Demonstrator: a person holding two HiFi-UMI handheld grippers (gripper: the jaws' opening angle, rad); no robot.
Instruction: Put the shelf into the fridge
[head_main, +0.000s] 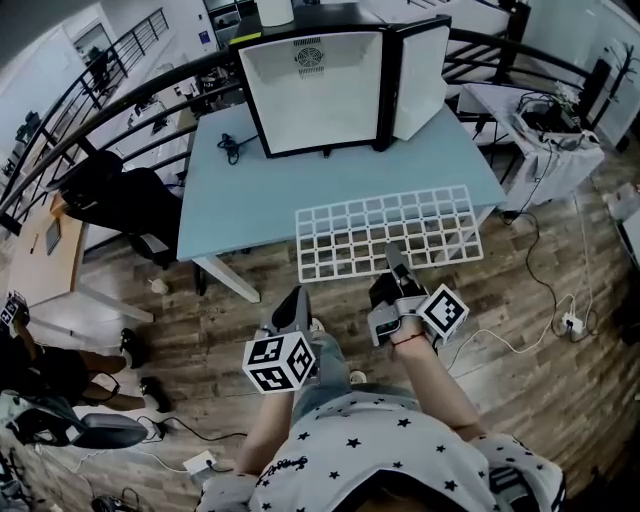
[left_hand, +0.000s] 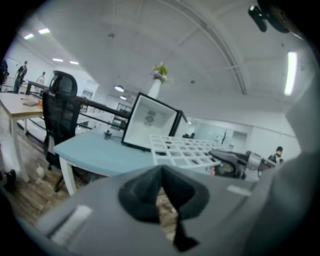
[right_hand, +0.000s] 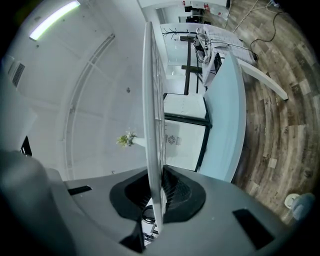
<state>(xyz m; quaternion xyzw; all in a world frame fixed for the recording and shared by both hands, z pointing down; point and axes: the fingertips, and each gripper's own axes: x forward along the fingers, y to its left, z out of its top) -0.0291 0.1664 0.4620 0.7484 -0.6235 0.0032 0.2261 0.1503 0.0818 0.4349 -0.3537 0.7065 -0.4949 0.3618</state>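
Note:
The white wire shelf (head_main: 388, 233) hangs flat in the air over the table's near right edge, short of the fridge. My right gripper (head_main: 396, 256) is shut on the shelf's near edge; in the right gripper view the shelf (right_hand: 154, 125) runs edge-on between the jaws, its wire pinched by both pads. The small fridge (head_main: 315, 88) stands at the back of the blue table (head_main: 250, 205) with its door (head_main: 420, 75) swung open to the right and a bare white inside. My left gripper (head_main: 291, 309) is shut on nothing, low and left of the shelf (left_hand: 185, 150).
A black cable plug (head_main: 230, 146) lies on the table left of the fridge. A black office chair (head_main: 120, 200) stands at the table's left. A cluttered side table (head_main: 545, 130) and floor cables (head_main: 540, 300) are at the right. A railing runs behind.

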